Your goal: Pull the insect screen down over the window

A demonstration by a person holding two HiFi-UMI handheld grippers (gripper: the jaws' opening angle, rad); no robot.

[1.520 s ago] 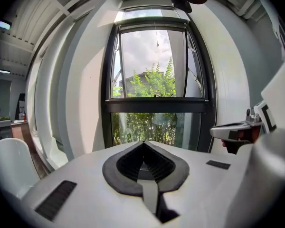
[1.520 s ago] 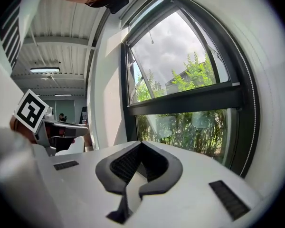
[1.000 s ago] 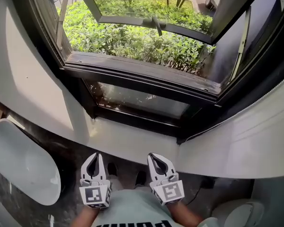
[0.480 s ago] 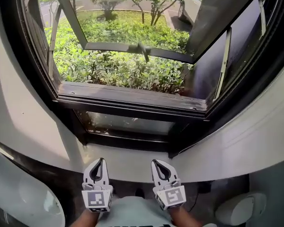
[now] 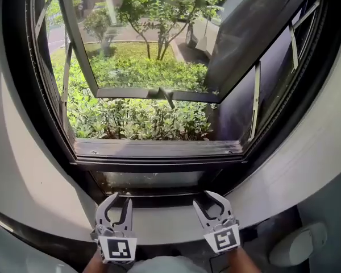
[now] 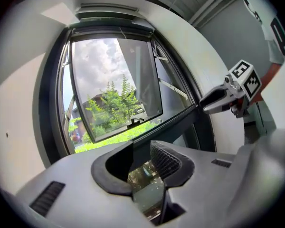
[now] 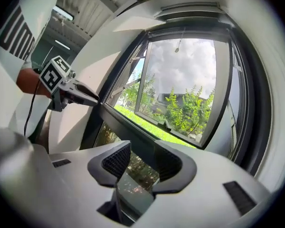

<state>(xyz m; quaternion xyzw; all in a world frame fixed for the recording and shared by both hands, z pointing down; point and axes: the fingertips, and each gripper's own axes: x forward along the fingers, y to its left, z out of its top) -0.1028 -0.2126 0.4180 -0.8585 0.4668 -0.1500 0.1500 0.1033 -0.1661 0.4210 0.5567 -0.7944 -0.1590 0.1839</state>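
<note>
The dark-framed window fills most of the head view, its sash swung outward over green shrubs. The insect screen is not yet down. In the right gripper view it shows only as a pale bar along the top of the frame, upper centre, apparently rolled up, with no mesh visible. Low in the head view, the left claw and right claw sit below the sill, well apart from that bar. Both have just been opening, the left to a narrow gap and the right somewhat wider, with nothing between either pair of jaws. A thin pull cord hangs from the bar against the sky. It looks slight enough to slip from a claw, and a one-sided pull would likely skew the screen.
</note>
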